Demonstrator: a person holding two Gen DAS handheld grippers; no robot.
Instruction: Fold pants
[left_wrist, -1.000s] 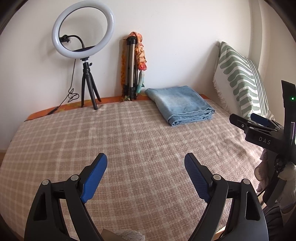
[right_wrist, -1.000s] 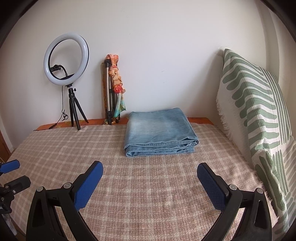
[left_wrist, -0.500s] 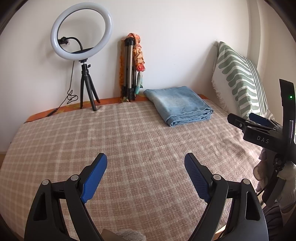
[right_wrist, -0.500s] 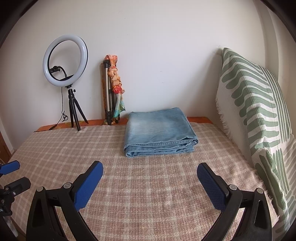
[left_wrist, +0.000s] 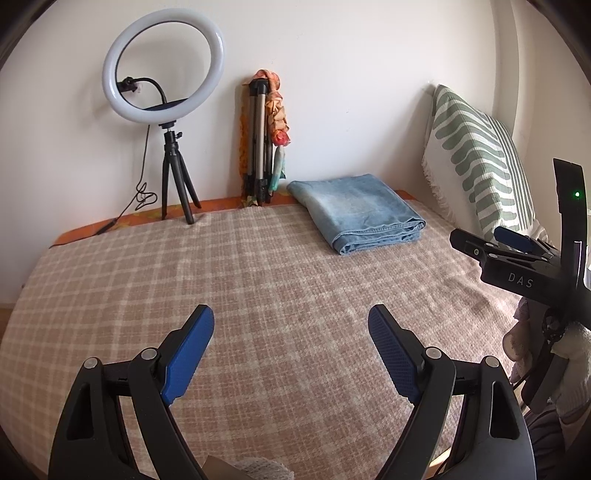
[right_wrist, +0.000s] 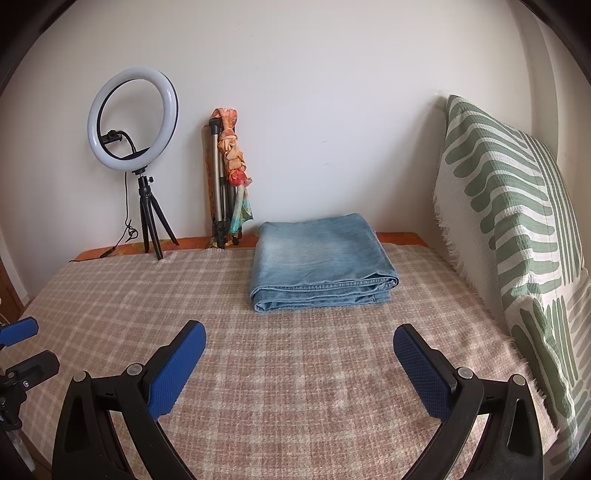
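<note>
Right wrist view has the right gripper with its blue pads spread wide and nothing between them, hovering over bare checked blanket. Beyond it, on the far side of the bed near the wall, the jeans lie as a flat rectangular bundle of stacked layers, edges fairly even, apart from both grippers. Left wrist view shows the left gripper equally wide and empty, well short of the jeans, which sit far and to its right beside the green-striped pillow. Judging by that tidy stack, the folding looks finished; nothing obvious remains except perhaps squaring it.
</note>
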